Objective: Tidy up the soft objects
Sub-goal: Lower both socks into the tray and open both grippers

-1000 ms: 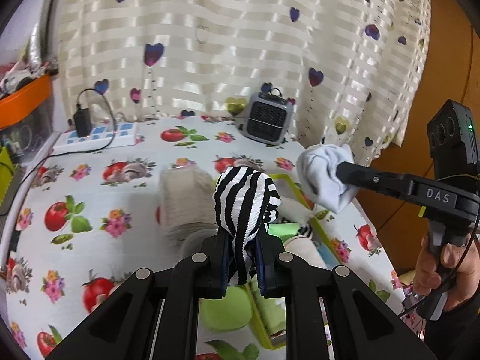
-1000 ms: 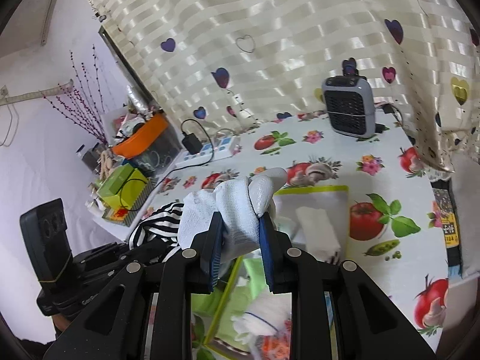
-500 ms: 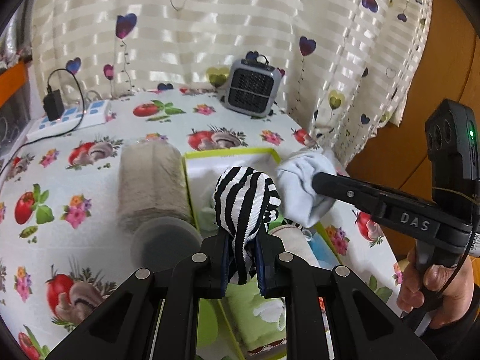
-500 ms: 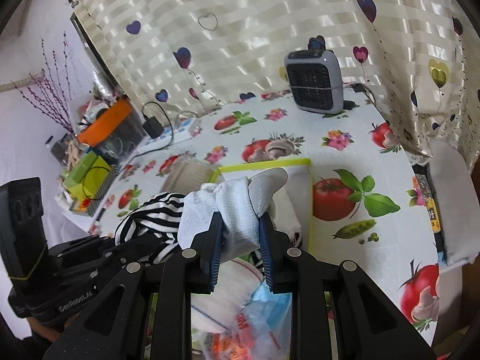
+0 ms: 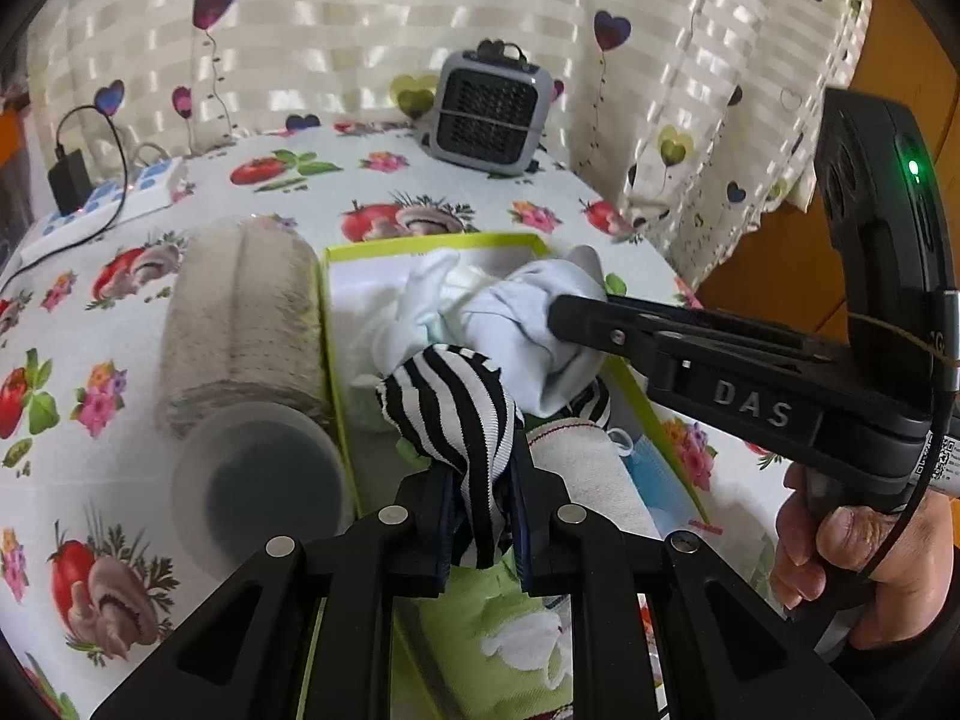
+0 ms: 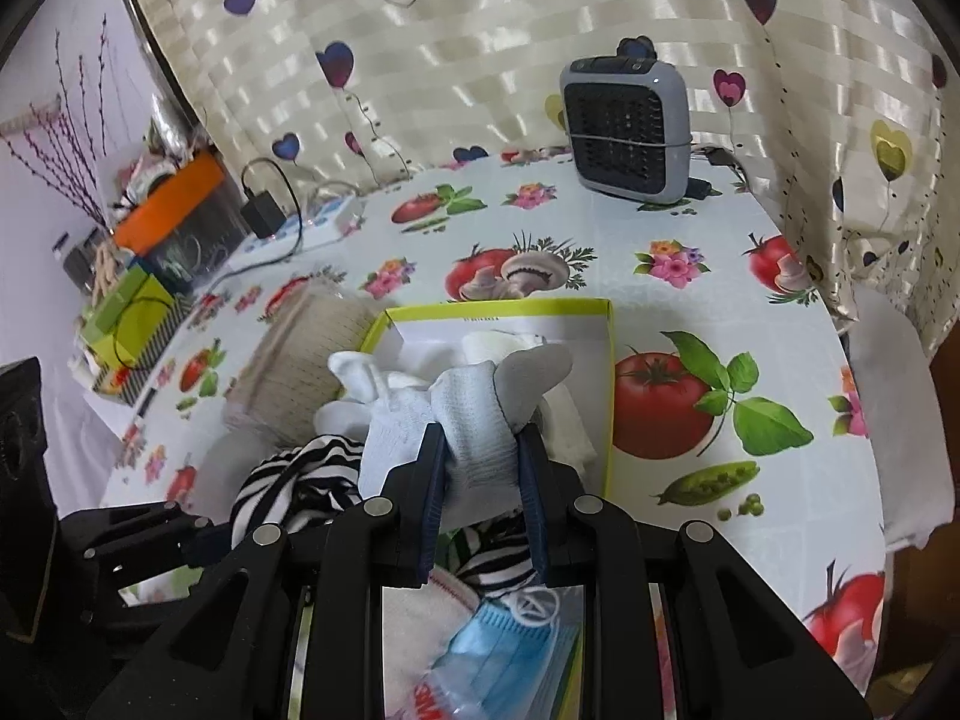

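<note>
I'm gripping the striped sock (image 5: 456,408) in the left hand-held gripper (image 5: 480,516), the white sock (image 6: 474,420) in the right hand-held gripper (image 6: 480,498). I'm aiming both at the box (image 6: 606,420); best to release only once they're inside its walls.

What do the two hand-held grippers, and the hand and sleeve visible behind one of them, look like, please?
The left hand-held gripper and the right hand-held gripper are matte black plastic, with angular linkage arms, round silver pivot pins and dark blue pads. Seen from the left wrist, the right one bears raised "DAS" lettering, a green indicator light, a thin black cable and a white label. The hand gripping it emerges from a dark sleeve.
</note>
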The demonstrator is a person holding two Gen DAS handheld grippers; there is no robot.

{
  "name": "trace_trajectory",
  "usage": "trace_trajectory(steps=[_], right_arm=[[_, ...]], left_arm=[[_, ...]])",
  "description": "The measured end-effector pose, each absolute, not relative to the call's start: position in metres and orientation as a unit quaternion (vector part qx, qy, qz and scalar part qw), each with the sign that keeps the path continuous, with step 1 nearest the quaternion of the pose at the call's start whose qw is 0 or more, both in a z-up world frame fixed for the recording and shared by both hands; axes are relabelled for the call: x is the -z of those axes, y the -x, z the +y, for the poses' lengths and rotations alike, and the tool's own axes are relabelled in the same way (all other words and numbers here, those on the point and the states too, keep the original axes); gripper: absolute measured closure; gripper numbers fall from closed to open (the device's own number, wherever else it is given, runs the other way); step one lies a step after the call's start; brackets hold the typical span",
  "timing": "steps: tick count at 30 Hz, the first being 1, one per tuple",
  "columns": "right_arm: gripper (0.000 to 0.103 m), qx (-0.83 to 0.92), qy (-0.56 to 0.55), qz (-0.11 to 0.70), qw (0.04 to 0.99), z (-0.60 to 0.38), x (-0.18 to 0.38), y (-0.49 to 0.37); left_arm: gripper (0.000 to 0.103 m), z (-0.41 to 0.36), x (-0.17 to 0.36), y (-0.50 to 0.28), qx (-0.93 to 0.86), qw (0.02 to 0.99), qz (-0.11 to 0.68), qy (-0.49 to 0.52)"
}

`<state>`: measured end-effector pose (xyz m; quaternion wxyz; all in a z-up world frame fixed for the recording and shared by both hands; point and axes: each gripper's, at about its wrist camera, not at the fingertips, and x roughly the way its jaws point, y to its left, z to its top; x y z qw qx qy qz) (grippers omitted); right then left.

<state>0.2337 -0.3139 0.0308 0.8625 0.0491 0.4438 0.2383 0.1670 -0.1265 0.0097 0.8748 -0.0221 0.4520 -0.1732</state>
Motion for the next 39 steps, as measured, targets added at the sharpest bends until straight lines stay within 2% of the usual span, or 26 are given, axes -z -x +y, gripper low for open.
trace_trajectory(steps=[3,7,12,23,39], right_arm=[[0.078,-0.237,-0.043,0.445,0.862,-0.312,-0.027,-0.24],[0.073,-0.243,-0.035,0.444,0.862,-0.309,-0.028,-0.238],[0.06,-0.241,-0.02,0.427,0.871,-0.312,-0.038,-0.221],[0.06,-0.244,-0.031,0.401,0.883,-0.324,-0.058,-0.183],[0.06,-0.231,-0.047,0.408,0.882,-0.333,-0.057,-0.131]], left_arm=[[0.086,-0.131,-0.009,-0.17,0.177,0.873,0.453,0.021],[0.078,-0.133,-0.009,-0.171,0.183,0.87,0.458,0.024],[0.072,-0.126,-0.02,-0.157,0.194,0.876,0.441,0.033],[0.071,-0.115,-0.036,-0.128,0.199,0.887,0.415,0.04],[0.071,-0.123,-0.043,-0.114,0.212,0.89,0.403,0.019]])
